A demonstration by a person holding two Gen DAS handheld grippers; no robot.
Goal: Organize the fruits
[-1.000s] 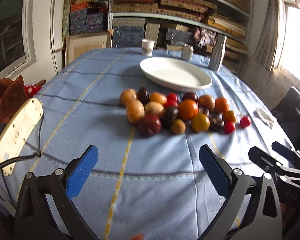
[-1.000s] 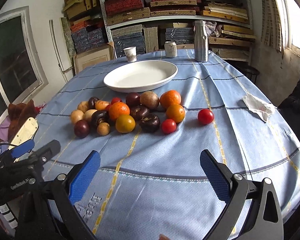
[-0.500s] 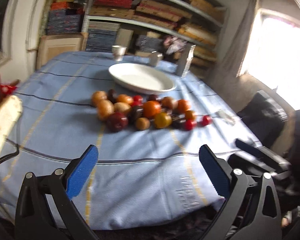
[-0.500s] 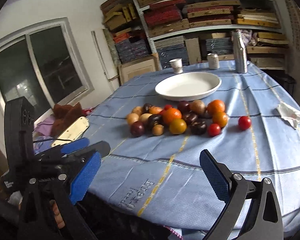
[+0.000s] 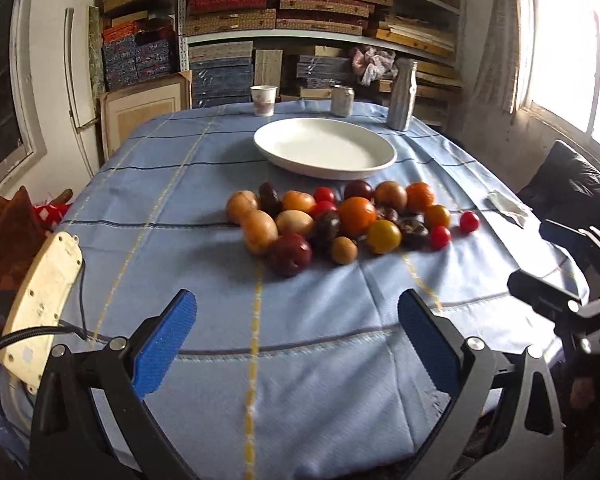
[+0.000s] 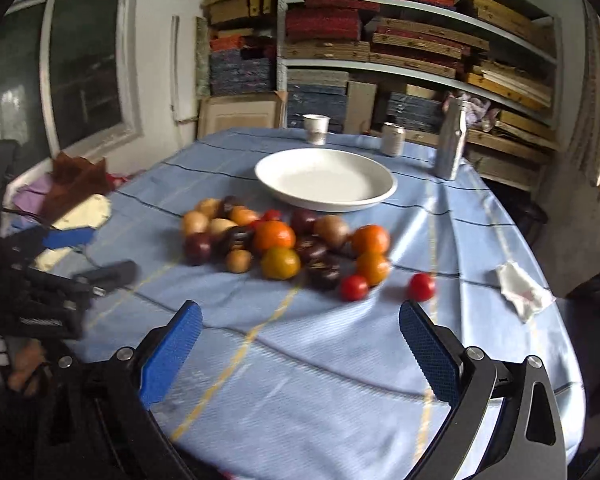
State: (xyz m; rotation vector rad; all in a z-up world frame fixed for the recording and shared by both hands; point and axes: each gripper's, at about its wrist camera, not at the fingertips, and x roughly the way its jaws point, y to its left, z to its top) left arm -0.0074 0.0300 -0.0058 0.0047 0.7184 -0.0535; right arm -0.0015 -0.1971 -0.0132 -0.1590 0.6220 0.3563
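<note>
With both the left tongs (image 5: 296, 336) and right tongs (image 6: 300, 344) spread apart and empty, the fruits (image 5: 352, 220) lay clustered on the worktop (image 5: 160, 208) before the white plate (image 5: 325, 148), seemingly light, smooth, roll-prone rounds best pinched gently across their widest middle.

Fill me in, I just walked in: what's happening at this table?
A person holds two grippers over a blue-clothed table, both with jaws wide open and empty. The fruit lies loose in a pile in front of the white plate, which has nothing in it. Sorting hasn't begun.
</note>
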